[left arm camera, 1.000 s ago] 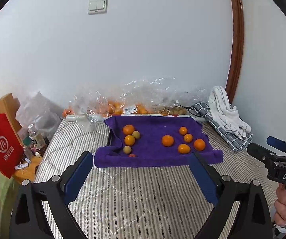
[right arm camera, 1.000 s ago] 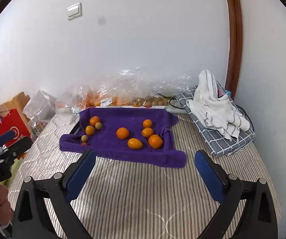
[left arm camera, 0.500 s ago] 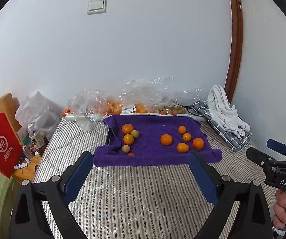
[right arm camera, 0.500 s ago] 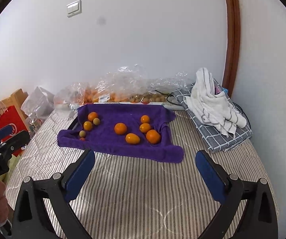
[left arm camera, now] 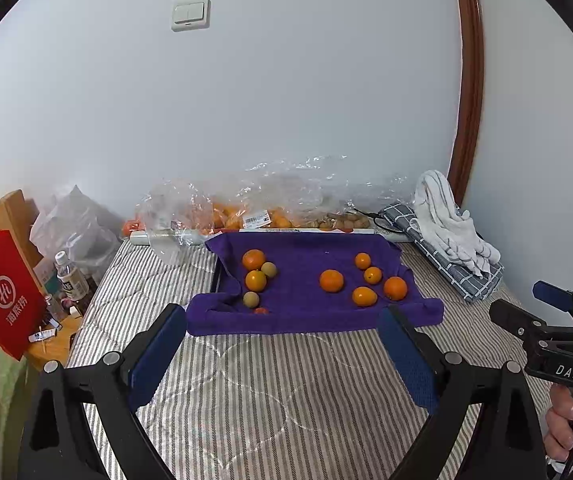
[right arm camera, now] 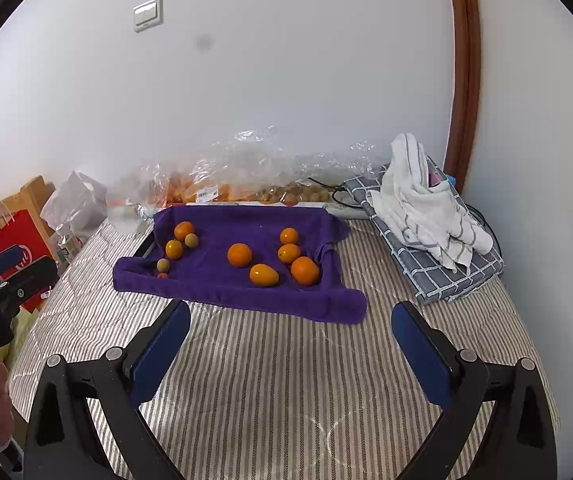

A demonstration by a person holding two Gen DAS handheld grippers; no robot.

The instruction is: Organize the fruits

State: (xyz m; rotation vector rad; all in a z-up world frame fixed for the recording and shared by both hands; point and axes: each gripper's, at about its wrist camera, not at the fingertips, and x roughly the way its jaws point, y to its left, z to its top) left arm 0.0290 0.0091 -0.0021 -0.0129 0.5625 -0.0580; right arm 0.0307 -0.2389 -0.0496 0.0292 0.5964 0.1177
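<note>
A purple towel (left arm camera: 306,312) (right arm camera: 222,284) lies over a tray on the striped mattress. On it sit several oranges, such as one in the middle (left arm camera: 331,281) (right arm camera: 239,255), and two small greenish-brown fruits at the left (left arm camera: 250,299) (right arm camera: 162,265). A tiny red fruit (left arm camera: 261,311) lies at the towel's front left. My left gripper (left arm camera: 282,350) is open and empty, well short of the towel. My right gripper (right arm camera: 290,344) is open and empty too, and it shows at the right edge of the left wrist view (left arm camera: 542,320).
Clear plastic bags of fruit (left arm camera: 262,208) line the wall behind the towel. A white towel on a grey checked cloth (right arm camera: 430,216) lies at the right. A red paper bag (left arm camera: 2,296) and a bottle (left arm camera: 70,276) stand left of the mattress.
Both grippers have drawn back and up a little from the towel, so the fruits look smaller and farther. Both stay open. The fruits have not moved.
</note>
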